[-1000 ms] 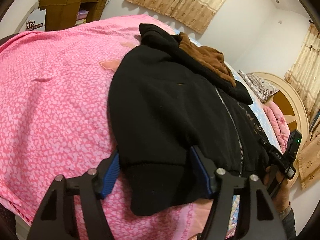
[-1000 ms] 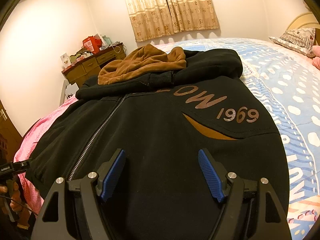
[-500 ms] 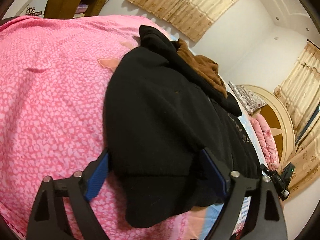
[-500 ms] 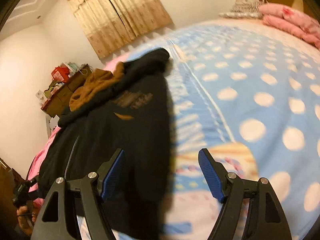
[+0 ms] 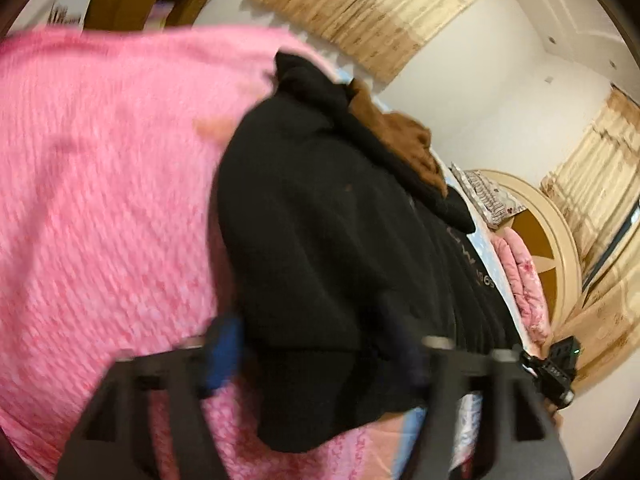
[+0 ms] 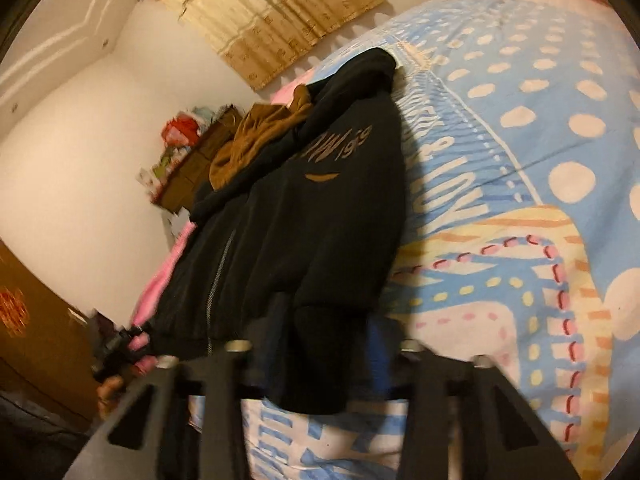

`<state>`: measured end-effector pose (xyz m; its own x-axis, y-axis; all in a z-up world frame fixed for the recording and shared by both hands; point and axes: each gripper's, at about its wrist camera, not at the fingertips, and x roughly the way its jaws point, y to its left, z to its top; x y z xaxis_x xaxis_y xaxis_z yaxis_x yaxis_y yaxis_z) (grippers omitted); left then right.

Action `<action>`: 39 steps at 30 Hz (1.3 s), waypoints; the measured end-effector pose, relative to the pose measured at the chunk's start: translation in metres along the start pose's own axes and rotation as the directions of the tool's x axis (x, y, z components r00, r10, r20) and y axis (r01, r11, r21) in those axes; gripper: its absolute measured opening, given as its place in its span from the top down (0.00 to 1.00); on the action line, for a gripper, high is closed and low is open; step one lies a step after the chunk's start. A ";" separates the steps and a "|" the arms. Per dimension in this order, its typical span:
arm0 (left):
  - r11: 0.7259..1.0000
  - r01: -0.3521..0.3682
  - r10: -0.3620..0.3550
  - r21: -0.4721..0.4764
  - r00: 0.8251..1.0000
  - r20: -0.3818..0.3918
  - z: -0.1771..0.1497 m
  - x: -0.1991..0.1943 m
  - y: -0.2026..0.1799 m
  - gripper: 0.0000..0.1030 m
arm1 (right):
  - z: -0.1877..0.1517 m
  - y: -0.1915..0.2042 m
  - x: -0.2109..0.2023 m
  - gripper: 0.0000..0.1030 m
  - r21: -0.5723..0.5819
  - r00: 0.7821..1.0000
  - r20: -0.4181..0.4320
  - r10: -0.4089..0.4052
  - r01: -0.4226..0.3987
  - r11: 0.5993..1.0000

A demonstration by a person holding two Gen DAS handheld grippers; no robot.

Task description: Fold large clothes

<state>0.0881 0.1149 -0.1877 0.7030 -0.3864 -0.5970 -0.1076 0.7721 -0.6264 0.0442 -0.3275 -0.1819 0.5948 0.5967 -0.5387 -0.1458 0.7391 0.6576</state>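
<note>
A black zip jacket (image 5: 328, 216) with a brown-lined hood (image 5: 404, 140) lies flat on the bed. In the left wrist view my left gripper (image 5: 316, 348) straddles the jacket's near left corner, where a cuff (image 5: 312, 396) hangs toward me. Its jaws are closing, with the blue pads (image 5: 224, 352) still beside the cloth. In the right wrist view the jacket (image 6: 320, 208) shows its "1969" print. My right gripper (image 6: 324, 348) is closing on the near right cuff (image 6: 320, 360), which fills the gap between the pads (image 6: 378, 360).
A pink speckled cover (image 5: 100, 200) lies left of the jacket and a blue dotted cover (image 6: 520, 160) to its right. A wooden dresser (image 6: 196, 168) stands against the far wall under curtains (image 6: 280, 20). A round headboard (image 5: 536, 232) and pillows are at the right.
My right gripper swung right from above the jacket's front to its near right corner, rolled, and narrowed onto the cuff. The left gripper stayed at the left corner and rolled slightly.
</note>
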 end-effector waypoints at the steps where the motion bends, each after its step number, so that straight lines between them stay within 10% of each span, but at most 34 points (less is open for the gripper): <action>1: 1.000 0.013 -0.012 -0.012 1.000 0.014 -0.001 -0.001 0.001 0.26 | -0.001 -0.003 -0.001 0.68 0.015 1.000 0.001 0.014 -0.014 1.000; 8: 0.996 0.084 -0.085 0.028 0.996 0.023 0.009 -0.011 -0.002 0.78 | -0.005 0.000 0.004 0.78 0.002 0.999 0.009 0.044 -0.044 0.999; 13: 0.981 0.194 -0.195 0.019 0.979 0.067 0.021 -0.023 -0.013 0.80 | 0.008 0.008 -0.009 0.81 0.034 0.977 0.075 0.198 -0.201 0.979; 23: 0.970 0.200 -0.214 0.136 0.972 0.096 0.055 -0.019 -0.042 0.81 | 0.053 0.038 0.008 0.82 -0.017 0.964 0.128 0.235 -0.235 0.972; 39: 0.929 0.349 -0.368 0.120 0.902 0.225 0.167 0.005 -0.074 0.81 | 0.185 0.073 0.021 0.84 -0.065 0.927 0.229 0.299 -0.291 0.954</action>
<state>0.2166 0.1405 -0.0606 0.8319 -0.5195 -0.1953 0.2300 0.6430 -0.7305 0.1924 -0.3186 -0.0478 0.6884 0.7020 -0.1823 -0.3640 0.5518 0.7504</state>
